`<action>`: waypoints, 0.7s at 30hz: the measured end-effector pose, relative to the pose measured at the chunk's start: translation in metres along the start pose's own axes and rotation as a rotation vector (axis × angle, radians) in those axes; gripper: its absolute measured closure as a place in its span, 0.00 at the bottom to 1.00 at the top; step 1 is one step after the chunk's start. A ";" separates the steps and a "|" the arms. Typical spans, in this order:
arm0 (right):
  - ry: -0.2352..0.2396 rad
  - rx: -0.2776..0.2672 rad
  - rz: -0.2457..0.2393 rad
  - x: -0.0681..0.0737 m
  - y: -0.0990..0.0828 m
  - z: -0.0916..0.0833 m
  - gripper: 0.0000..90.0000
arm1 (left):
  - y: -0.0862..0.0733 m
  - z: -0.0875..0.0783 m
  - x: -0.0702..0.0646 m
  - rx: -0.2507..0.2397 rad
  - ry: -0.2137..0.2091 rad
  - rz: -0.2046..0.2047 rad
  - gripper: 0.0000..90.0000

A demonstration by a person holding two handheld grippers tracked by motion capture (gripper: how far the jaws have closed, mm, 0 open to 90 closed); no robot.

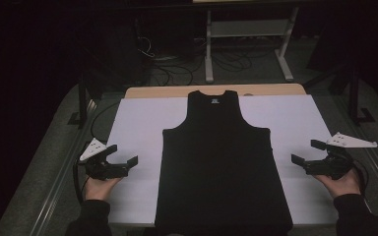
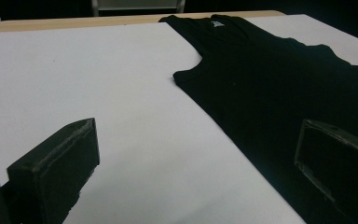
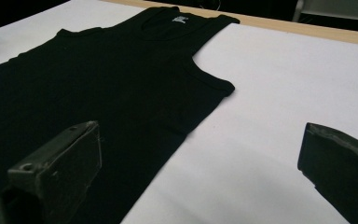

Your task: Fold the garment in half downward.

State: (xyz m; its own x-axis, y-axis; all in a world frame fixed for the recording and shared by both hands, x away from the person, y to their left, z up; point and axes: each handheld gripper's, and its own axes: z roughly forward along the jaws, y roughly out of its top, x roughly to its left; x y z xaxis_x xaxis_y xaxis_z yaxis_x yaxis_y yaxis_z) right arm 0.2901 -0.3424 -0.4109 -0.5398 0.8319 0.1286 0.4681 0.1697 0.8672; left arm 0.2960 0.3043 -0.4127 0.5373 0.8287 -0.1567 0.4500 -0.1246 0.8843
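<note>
Dark room; white sheet (image 1: 142, 123) is covering your desk (image 1: 162, 91), cables (image 1: 177, 69) lying behind. Vest (image 1: 221, 162) is lying flat between your tools, left tool (image 1: 120, 155) and right tool (image 1: 305, 151), both gaping apart, empty.

A plain black tank top (image 1: 224, 162) fills the centre of the frame, with a small pale label at its neckline. Under it lies a white sheet (image 1: 138, 123); a light tan tabletop (image 1: 157, 91) edge shows above. Black hand-held grippers sit at lower left (image 1: 121, 155) and lower right (image 1: 307, 152), each bearing a pale grey plate.
</note>
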 end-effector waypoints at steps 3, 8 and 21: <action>0.001 -0.002 -0.002 0.000 0.000 0.000 0.00 | 0.000 -0.001 0.001 -0.003 0.000 -0.002 0.00; -0.001 -0.006 -0.002 0.001 0.000 -0.001 0.00 | 0.000 0.000 0.000 -0.007 -0.002 -0.004 0.00; -0.002 -0.012 -0.011 0.002 0.003 -0.004 0.00 | 0.001 -0.003 0.003 -0.006 -0.012 -0.007 0.00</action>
State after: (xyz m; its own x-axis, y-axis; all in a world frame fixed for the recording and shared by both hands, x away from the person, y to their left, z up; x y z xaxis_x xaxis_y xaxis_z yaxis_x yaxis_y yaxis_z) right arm 0.2877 -0.3420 -0.4058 -0.5439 0.8308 0.1179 0.4534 0.1727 0.8744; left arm 0.2960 0.3081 -0.4108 0.5424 0.8232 -0.1680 0.4495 -0.1154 0.8858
